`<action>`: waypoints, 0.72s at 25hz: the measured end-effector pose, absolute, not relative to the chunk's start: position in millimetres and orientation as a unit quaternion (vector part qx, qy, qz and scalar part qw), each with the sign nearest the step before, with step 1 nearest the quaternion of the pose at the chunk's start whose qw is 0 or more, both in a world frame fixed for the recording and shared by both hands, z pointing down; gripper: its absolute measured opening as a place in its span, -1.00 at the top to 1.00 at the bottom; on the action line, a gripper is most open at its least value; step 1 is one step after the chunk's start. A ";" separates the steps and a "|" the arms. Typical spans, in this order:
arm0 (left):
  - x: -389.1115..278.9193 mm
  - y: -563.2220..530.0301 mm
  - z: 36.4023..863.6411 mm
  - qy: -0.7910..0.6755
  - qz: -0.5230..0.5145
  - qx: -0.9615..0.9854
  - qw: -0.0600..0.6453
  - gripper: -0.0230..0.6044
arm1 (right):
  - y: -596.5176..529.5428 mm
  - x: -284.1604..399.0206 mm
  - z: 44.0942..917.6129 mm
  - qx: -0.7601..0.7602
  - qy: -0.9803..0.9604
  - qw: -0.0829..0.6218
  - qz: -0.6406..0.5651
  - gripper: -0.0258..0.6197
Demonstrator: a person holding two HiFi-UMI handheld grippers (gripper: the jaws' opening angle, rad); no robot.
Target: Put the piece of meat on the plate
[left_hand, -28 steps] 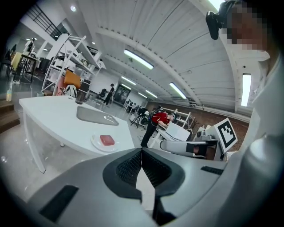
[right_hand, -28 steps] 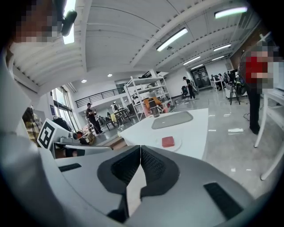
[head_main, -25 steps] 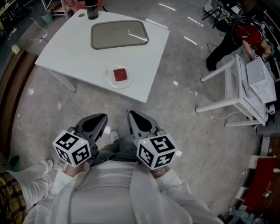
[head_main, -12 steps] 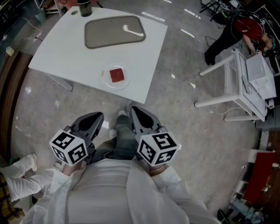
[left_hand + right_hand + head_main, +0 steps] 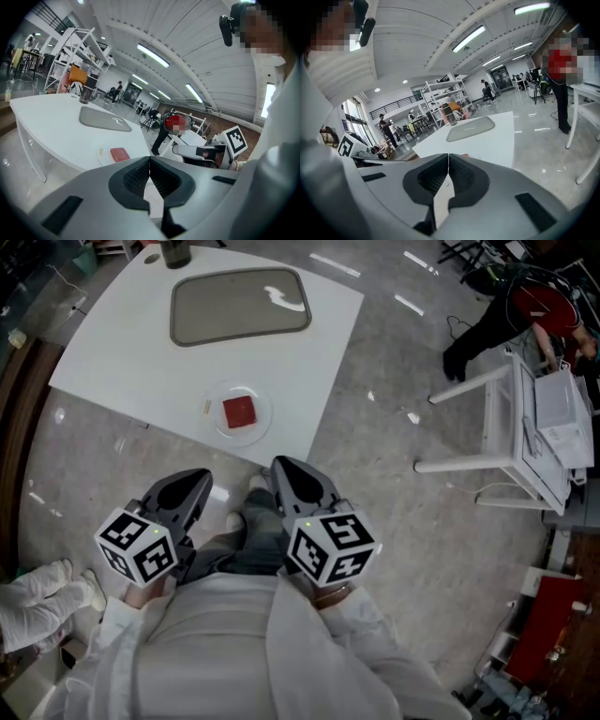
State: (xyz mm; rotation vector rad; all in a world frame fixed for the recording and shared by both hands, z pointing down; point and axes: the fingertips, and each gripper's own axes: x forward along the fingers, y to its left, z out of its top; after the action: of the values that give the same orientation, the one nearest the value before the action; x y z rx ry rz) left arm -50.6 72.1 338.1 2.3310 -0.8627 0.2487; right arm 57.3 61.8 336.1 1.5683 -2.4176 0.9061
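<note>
Overhead arrangement of the work area. A white table point(image 5: 131, 362) carries three containers. Near its front edge sits a round white plate point(image 5: 217, 424), which holds the piece of meat point(image 5: 239, 412), a flat red square lying at the plate's centre; a small yellowish fleck point(image 5: 206, 407) lies on the plate's left rim, too small to identify. Farther back lies a shallow grey tray point(image 5: 225, 315) with rounded corners; a pale curved streak crosses its right part, and whether this is an object or glare cannot be told. A dark cup point(image 5: 174, 253) stands upright at the table's far edge, beyond the tray's left corner; its contents are not visible. The left gripper point(image 5: 202, 476) and the right gripper point(image 5: 281, 468) are held side by side close to the person's body, over the floor and short of the table, well apart from the plate. In each gripper view the two jaws meet tip to tip with nothing between them. Both grippers point toward the table, with the plate and meat ahead of the left one point(image 5: 150, 159) and the tray ahead of the right one point(image 5: 448, 157).
</note>
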 end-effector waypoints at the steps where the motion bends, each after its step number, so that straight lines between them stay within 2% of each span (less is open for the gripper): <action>1: -48.6 65.7 339.5 -0.330 0.094 0.884 0.317 0.90 | 54.7 58.9 337.4 0.515 -0.800 0.062 0.300 0.87; 18: -6.0 -16.0 352.8 -0.373 0.079 0.864 0.330 0.90 | -35.4 78.9 350.6 0.452 -0.835 0.108 0.295 0.87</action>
State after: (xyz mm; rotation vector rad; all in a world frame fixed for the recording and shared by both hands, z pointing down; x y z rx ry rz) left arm -6.0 -16.0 352.8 2.2598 -0.9745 0.2065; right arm 78.9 -35.4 350.6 1.3287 -2.4566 0.8687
